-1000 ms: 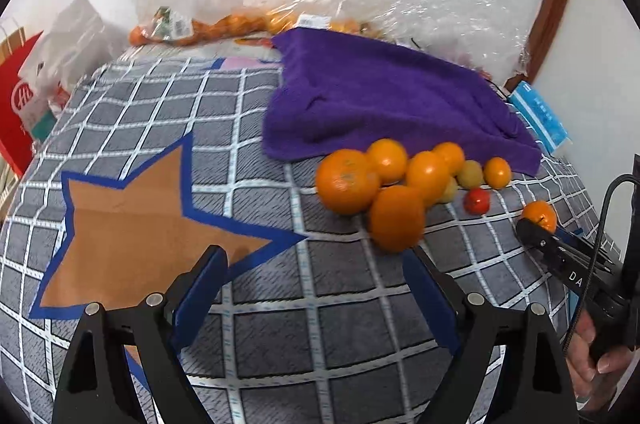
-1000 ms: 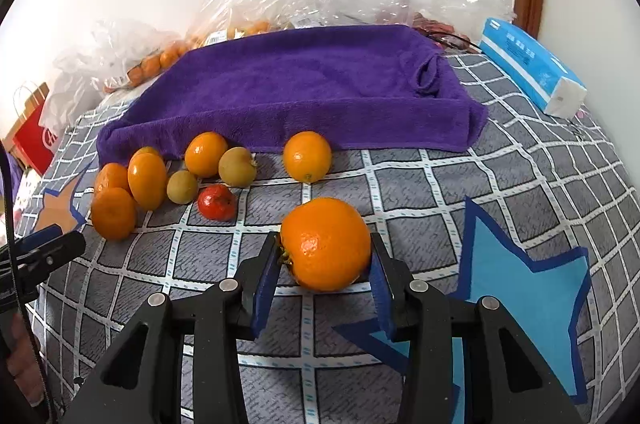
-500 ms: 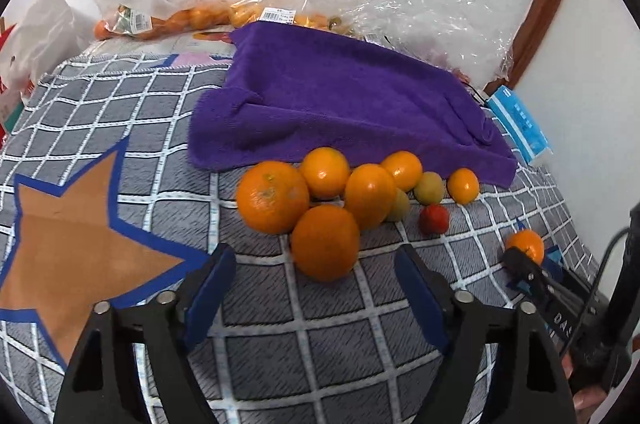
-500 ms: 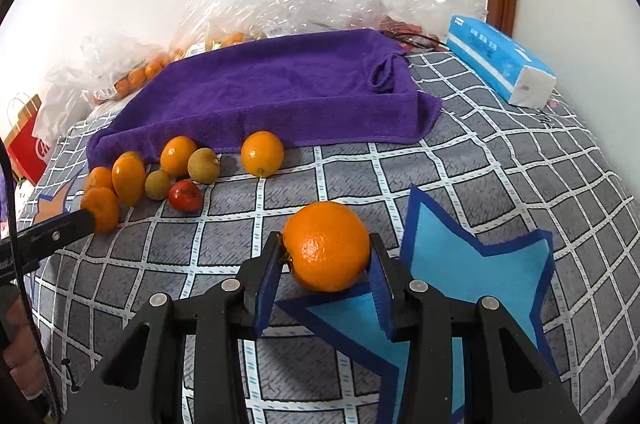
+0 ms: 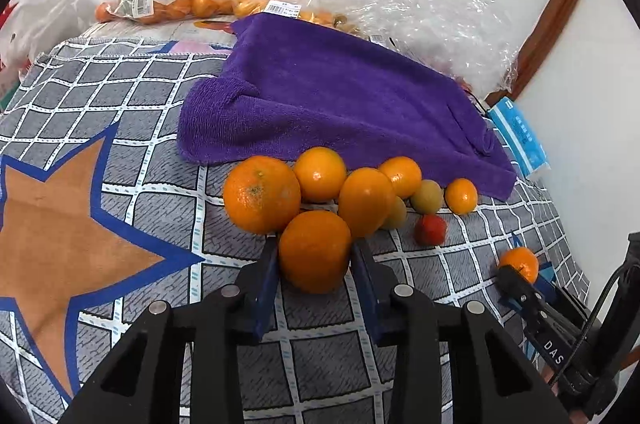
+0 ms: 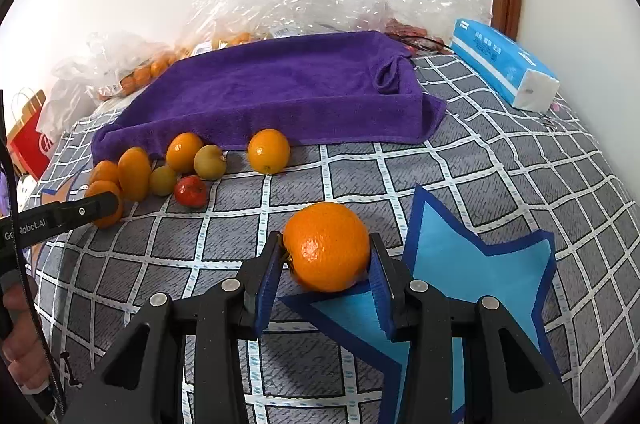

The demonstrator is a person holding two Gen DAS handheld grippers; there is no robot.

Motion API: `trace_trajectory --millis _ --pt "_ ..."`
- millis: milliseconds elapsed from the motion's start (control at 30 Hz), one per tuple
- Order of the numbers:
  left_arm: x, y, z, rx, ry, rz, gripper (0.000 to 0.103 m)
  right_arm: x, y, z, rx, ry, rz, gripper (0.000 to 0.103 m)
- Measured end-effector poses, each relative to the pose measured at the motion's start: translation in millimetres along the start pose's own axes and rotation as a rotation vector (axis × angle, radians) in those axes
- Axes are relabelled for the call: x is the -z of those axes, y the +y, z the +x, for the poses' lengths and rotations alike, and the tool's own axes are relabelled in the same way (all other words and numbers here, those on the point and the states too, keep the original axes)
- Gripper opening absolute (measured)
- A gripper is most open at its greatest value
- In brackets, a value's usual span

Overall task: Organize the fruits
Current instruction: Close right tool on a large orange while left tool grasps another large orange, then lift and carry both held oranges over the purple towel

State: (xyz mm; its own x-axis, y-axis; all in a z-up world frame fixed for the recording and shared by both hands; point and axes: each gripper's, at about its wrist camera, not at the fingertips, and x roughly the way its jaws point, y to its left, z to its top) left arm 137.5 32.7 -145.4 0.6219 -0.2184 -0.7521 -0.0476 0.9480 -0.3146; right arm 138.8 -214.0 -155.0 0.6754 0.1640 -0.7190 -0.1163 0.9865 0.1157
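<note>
My left gripper (image 5: 316, 264) is shut on an orange (image 5: 315, 251) at the front of a pile of fruit: a large orange (image 5: 261, 193), several smaller oranges, two yellow-green fruits (image 5: 427, 196) and a small red fruit (image 5: 430, 230). My right gripper (image 6: 326, 264) is shut on another orange (image 6: 327, 246) and holds it over the near edge of a light blue star patch (image 6: 476, 264). The right gripper's orange also shows in the left wrist view (image 5: 519, 264). The left gripper's finger (image 6: 80, 214) shows at the left of the right wrist view.
A purple towel (image 5: 340, 95) lies behind the fruit on the grey checked cloth (image 5: 132, 91). An orange star patch (image 5: 60, 244) is at the left. Plastic bags of oranges (image 5: 180, 5) sit by the wall. A blue tissue pack (image 6: 504, 67) lies at the right.
My left gripper has moved forward to the fruit pile and closed on the front orange. My right gripper has carried its orange rightward toward the light blue star.
</note>
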Motion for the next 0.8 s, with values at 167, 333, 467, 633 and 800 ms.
trace_trajectory --millis 167,333,467,633,800 --pt "1.8 3.3 -8.4 0.023 -0.001 -0.013 0.034 1.3 1.9 -3.3 0.006 -0.007 -0.005 0.041" --pt "2.3 7.4 -19.4 0.026 -0.009 -0.02 0.034 2.1 3.3 -7.2 -0.008 -0.012 0.004 0.041" --pt "2.2 15.1 -26.0 0.042 -0.005 -0.048 0.034 0.8 8.8 -11.8 -0.006 -0.02 -0.004 0.041" --pt "1.2 17.0 -36.2 0.041 -0.023 -0.052 0.034 -3.5 16.8 -19.4 -0.005 -0.039 -0.021 0.041" --pt "-3.2 15.6 -42.2 0.025 -0.03 -0.045 0.034 -9.6 21.2 -23.7 -0.001 -0.052 -0.034 0.041"
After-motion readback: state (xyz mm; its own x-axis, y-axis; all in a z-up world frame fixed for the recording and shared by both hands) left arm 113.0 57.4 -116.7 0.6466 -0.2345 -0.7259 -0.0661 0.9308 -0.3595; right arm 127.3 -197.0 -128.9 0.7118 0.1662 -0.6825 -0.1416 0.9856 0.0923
